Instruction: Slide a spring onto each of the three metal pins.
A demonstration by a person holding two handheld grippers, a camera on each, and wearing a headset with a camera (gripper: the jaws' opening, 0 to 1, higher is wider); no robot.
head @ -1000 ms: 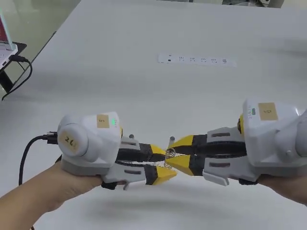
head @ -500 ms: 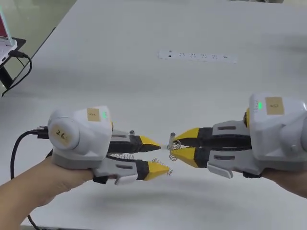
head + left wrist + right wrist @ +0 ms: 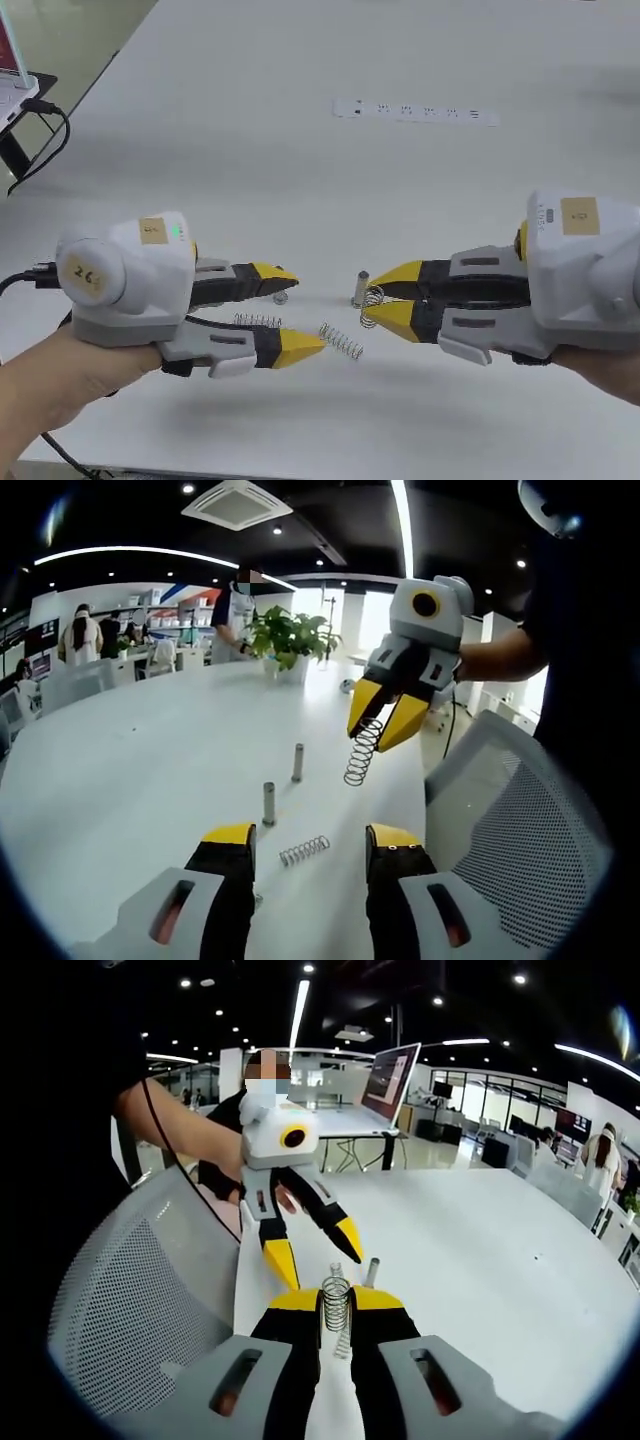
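My right gripper (image 3: 378, 298) is shut on a small coil spring (image 3: 371, 305), which hangs down from its yellow tips. In its own view the spring (image 3: 336, 1305) stands pinched between the jaws, with a metal pin (image 3: 373, 1272) just beyond. That upright pin (image 3: 361, 288) stands on the table right beside the held spring. My left gripper (image 3: 298, 308) is open and holds nothing, a short way left of the pin. A loose spring (image 3: 341, 340) lies on the table off its lower tip. The left gripper view shows two upright pins (image 3: 268, 803) (image 3: 298, 762) and the loose spring (image 3: 304, 850).
Another spring (image 3: 257, 320) lies between the left gripper's jaws on the white table (image 3: 300, 180). A white power strip (image 3: 412, 112) lies at the far side. A cable (image 3: 45, 150) and a laptop edge are at the far left.
The left gripper opened and drew back to the left, away from the right gripper. The right gripper keeps the spring and has shifted slightly right, beside the pin.
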